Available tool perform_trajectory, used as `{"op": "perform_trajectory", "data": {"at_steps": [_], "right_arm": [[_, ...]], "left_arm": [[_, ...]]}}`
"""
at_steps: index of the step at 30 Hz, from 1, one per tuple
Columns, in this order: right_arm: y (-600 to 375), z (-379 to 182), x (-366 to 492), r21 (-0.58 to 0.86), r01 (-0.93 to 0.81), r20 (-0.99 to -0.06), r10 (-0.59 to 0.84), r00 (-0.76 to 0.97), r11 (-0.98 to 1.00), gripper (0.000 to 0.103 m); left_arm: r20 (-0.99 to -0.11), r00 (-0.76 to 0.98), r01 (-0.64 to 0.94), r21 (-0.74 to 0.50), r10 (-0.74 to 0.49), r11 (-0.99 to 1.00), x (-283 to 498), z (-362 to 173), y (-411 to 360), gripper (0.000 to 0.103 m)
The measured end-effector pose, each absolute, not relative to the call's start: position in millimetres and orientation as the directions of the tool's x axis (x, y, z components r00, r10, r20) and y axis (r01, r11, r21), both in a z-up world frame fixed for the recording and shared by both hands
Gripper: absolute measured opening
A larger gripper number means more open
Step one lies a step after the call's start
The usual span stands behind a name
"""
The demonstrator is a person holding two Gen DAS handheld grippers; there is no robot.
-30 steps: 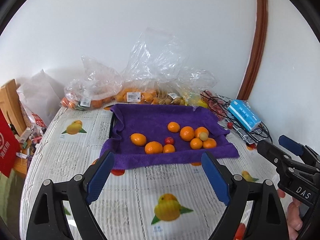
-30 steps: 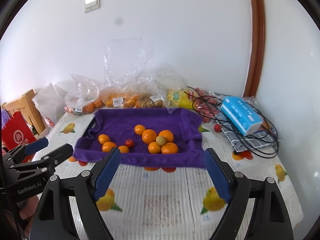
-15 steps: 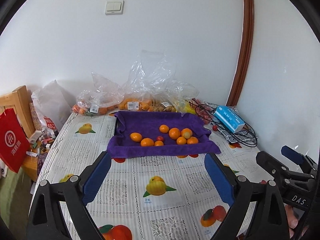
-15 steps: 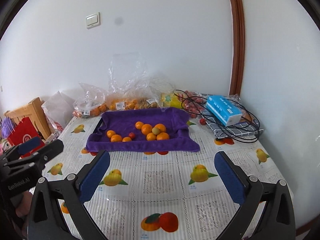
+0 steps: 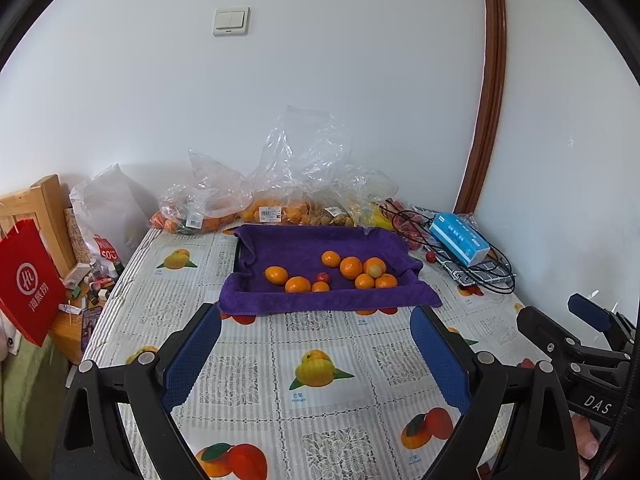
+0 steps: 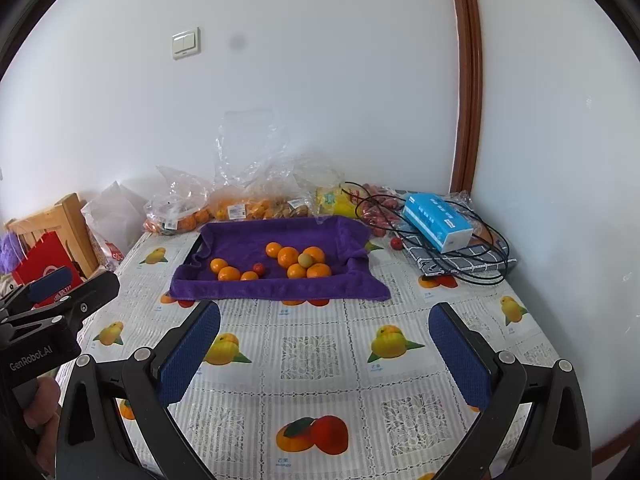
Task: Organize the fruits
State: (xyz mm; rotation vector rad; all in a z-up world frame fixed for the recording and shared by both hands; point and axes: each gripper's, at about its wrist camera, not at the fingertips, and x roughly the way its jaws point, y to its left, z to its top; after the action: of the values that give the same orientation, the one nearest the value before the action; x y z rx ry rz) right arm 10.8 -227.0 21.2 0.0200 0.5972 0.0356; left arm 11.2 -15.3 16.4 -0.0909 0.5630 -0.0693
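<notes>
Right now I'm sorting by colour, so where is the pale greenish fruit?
In both views, the greenish fruit sits on the purple cloth, perched in the right-hand cluster of oranges.

1. Left tongs (image 5: 316,344): blue-padded jaws spread wide, holding nothing, level at the near side.
2. Right tongs (image 6: 324,340): jaws likewise wide apart and empty.
3. Both sit side by side, pointing toward the far side.

bagged fruit (image 5: 280,212) blurred by plastic, tray (image 5: 237,252) towel-hidden
</notes>
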Motion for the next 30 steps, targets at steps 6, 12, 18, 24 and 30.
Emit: {"op": "perform_trajectory", "data": {"at_steps": [6, 12, 18, 24, 30], "right_arm": [[-226.3, 21.1, 10.4, 0.032, -0.024, -0.559, 0.038, 0.829, 0.999, 0.103], [-224.8, 23.2, 8.2, 0.033, -0.027, -0.552, 0.041, 0.833, 0.999, 0.103], [-222.5, 23.8, 7.4, 0.027, -0.028, -0.552, 0.038, 0.833, 0.999, 0.103], [-221.2, 24.4, 6.5, 0.026, -0.028, -0.551, 0.038, 0.834, 0.999, 0.103], [-220.7, 24.2, 6.3, 0.025, -0.028, -0.55, 0.037, 0.834, 0.999, 0.103]], "left_arm": [[-0.534, 0.841, 0.033, -0.105, -0.085, 0.994, 12.0, 14.7, -15.6, 0.096], [-0.537, 0.839, 0.032, -0.103, -0.083, 0.994, 12.7, 14.6, -16.7, 0.096], [-0.537, 0.84, 0.033, -0.102, -0.083, 0.994, 12.9, 14.9, -17.1, 0.096], [-0.533, 0.842, 0.032, -0.104, -0.083, 0.994, 11.9, 14.8, -16.5, 0.096], [-0.53, 0.844, 0.03, -0.103, -0.08, 0.994, 10.5, 15.3, -15.6, 0.096]]}}
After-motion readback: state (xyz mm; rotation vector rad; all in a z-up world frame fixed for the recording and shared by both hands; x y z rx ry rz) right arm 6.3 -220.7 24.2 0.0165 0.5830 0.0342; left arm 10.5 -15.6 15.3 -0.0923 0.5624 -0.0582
